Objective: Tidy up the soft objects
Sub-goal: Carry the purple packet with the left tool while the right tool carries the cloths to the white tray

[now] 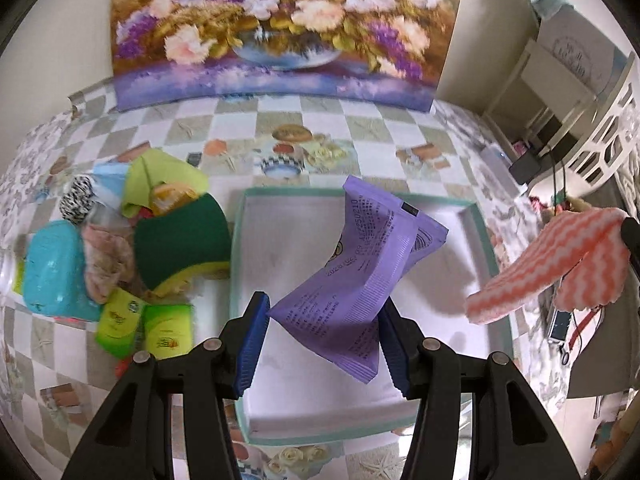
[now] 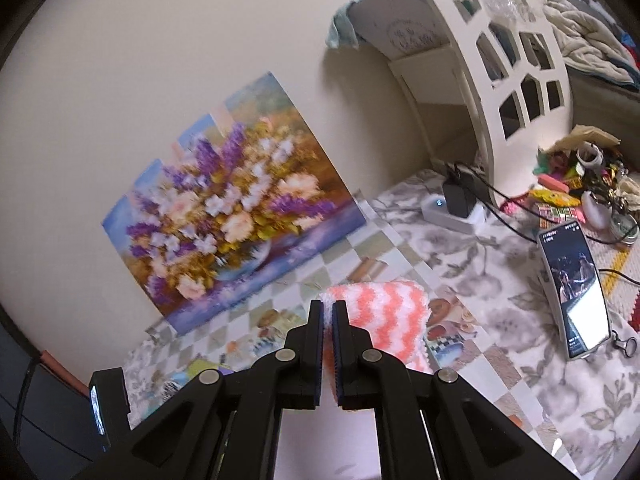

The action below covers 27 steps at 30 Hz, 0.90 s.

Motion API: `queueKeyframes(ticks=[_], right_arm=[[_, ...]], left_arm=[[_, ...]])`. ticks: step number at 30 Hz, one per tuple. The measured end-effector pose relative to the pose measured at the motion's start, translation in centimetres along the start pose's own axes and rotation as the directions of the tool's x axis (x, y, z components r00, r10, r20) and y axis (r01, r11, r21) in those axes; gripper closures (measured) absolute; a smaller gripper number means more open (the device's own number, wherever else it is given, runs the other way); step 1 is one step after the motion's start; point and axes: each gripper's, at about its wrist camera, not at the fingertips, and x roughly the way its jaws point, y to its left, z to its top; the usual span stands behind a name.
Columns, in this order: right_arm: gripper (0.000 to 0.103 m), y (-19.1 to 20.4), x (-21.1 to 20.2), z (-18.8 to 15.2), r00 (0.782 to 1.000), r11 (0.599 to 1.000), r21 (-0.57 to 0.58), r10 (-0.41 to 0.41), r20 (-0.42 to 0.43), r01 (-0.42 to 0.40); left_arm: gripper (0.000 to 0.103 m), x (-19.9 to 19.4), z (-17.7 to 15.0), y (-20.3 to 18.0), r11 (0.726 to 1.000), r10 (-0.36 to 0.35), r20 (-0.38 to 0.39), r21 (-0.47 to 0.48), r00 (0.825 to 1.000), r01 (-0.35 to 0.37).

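Observation:
In the left wrist view my left gripper (image 1: 324, 340) is shut on a purple packet (image 1: 352, 280), its blue pads pressing both sides. The packet hangs tilted above a shallow white tray with a teal rim (image 1: 288, 191). A pink-and-white zigzag cloth (image 1: 552, 268) dangles in the air just past the tray's right rim. In the right wrist view my right gripper (image 2: 328, 314) is shut on that zigzag cloth (image 2: 388, 312), which sticks out past the fingertips above the checkered tablecloth.
Left of the tray lies a pile: a green-and-yellow sponge (image 1: 180, 244), a teal case (image 1: 54, 268), yellow-green packets (image 1: 144, 324), a zebra ball (image 1: 78, 198). A floral painting (image 1: 276, 28) leans on the wall. To the right are a phone (image 2: 576, 292), a power strip (image 2: 456, 204) and a white shelf (image 2: 516, 72).

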Motion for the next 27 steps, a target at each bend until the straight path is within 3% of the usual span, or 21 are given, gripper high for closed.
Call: queueKeyframes(ticks=[10,16,21,27], right_arm=[[0.098,1.3,6.3,-2.6,0.983,0.998,-0.058,-0.021,-0.182,0.01],[0.098,2.0,9.0,-5.2,0.954,0.992,-0.123,-0.057,-0.296,0.021],[0.095,2.2,9.4,-6.3,0.938,0.987,-0.16,-0.079,-0.337,0.026],[0.095,2.2,9.1,-6.8,0.931,0.985,-0.169,-0.081,-0.355,0.021]], left_arm=[[0.048,3.3,-0.6,-0.2,0.999,-0.03,-0.057,0.03,0.998,0.032],[0.046,4.7,-1.0,0.5,1.0,-0.021,-0.091,0.017,0.996,0.023],[0.038,4.5,-1.1,0.8,0.999,-0.036,-0.095,-0.004,0.995,0.036],[0.037,3.8,-1.1,1.4,0.999,-0.017,-0.086,-0.036,0.996,0.014]])
